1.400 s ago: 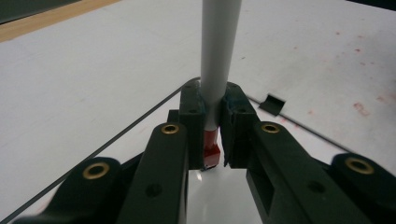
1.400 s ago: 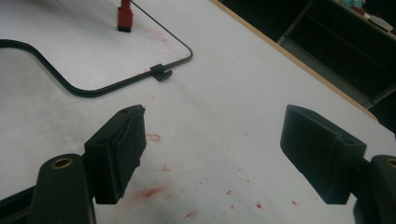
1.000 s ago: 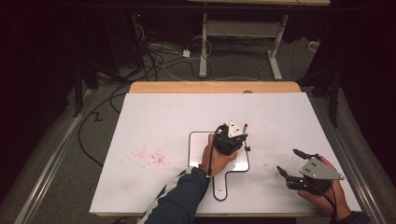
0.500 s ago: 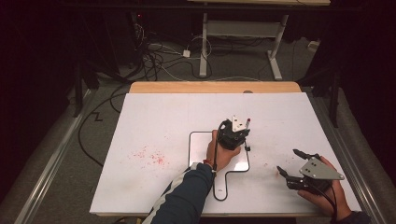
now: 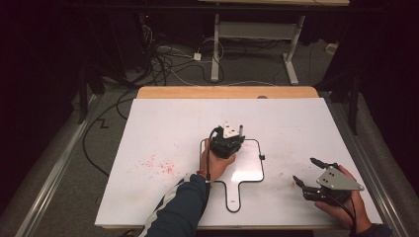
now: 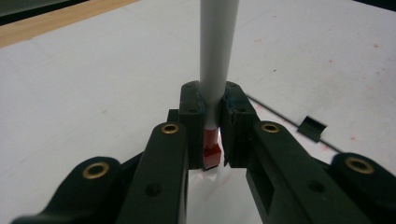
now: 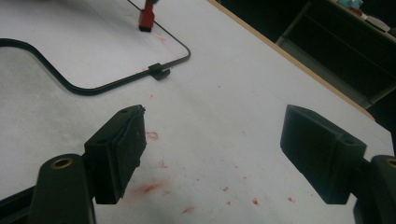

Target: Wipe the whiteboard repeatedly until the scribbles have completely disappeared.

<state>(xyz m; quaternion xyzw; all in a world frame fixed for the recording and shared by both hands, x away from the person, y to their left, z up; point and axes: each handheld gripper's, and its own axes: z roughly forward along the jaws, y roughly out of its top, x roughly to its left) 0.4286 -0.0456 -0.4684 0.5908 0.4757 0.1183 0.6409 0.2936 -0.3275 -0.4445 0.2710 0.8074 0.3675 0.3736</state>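
Observation:
My left gripper (image 5: 228, 142) is over the upper left part of a small white board with a black frame (image 5: 257, 170). It is shut on a marker (image 6: 217, 46) with a grey barrel. The marker's red end (image 6: 211, 149) sticks out past the pads toward the board. In the right gripper view this red end (image 7: 148, 14) stands at the board's surface near the frame (image 7: 107, 86); I cannot tell if it touches. My right gripper (image 5: 304, 169) rests low at the table's right front, open with nothing between its pads (image 7: 119, 149).
The white table top (image 5: 163, 123) carries red smudges (image 5: 158, 165) at the left and small red specks (image 7: 149, 188) under my right gripper. A black clip (image 5: 261, 157) sits on the small board's right edge. Its handle (image 5: 232, 197) points toward the front edge. Cables lie on the floor behind.
My left gripper has shifted to the left over the small board with the marker still in it. The right gripper has stayed put.

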